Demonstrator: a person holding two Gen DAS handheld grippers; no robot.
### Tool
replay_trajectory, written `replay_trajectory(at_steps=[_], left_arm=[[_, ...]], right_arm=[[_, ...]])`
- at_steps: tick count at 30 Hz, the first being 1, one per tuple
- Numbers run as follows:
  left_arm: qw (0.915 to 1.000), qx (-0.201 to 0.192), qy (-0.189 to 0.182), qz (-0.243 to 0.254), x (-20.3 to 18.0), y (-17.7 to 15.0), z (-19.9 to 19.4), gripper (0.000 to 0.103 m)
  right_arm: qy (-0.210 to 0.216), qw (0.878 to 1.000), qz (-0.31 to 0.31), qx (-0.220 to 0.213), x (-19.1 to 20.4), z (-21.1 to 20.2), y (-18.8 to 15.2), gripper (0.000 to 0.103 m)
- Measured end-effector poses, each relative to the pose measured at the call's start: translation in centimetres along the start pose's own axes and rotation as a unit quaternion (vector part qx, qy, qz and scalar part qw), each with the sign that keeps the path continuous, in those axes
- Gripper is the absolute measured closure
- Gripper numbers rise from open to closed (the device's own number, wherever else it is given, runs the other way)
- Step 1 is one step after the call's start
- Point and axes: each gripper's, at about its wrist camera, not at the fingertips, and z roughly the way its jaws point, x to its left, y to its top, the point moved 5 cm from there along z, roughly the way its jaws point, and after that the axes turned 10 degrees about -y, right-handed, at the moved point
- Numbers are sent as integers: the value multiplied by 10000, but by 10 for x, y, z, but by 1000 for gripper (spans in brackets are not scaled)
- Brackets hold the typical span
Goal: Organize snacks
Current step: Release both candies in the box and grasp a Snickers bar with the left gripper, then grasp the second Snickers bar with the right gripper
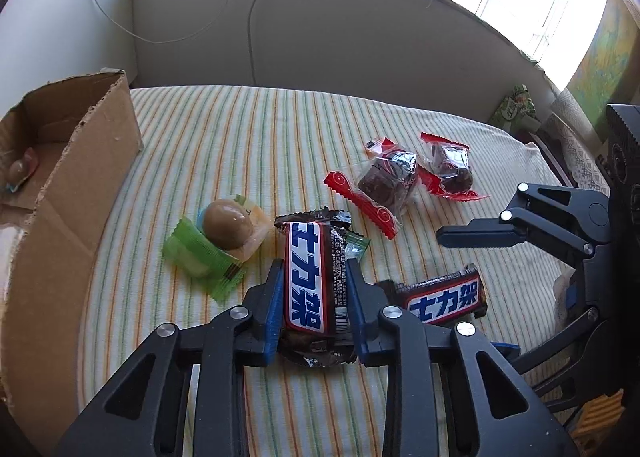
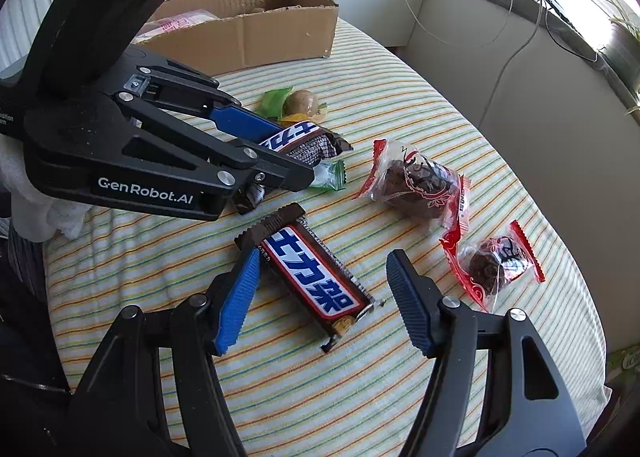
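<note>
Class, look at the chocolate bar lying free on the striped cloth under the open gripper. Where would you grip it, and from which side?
Grip the chocolate bar across its short width at the middle, coming straight down from above. It lies flat on the striped cloth, long and narrow, with both long edges clear. The right gripper already hangs open astride it; turning a little to square its fingers with those edges would probably help.

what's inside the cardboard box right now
The cardboard box holds a pink-printed packet and a clear-wrapped round sweet. Its walls and the left claw hide the rest of the inside.
</note>
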Motion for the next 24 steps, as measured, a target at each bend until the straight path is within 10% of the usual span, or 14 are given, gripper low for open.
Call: replay_trajectory(at_steps=[4,24], left_arm=[[10000,-23,12,22,1,-1,-3,76],[9965,-836,34,70,9,8,-85,76]], right_arm=[[148,9998,87,71,2,3,0,73],[-602,9952,659,-405,-10,-50,31,73]])
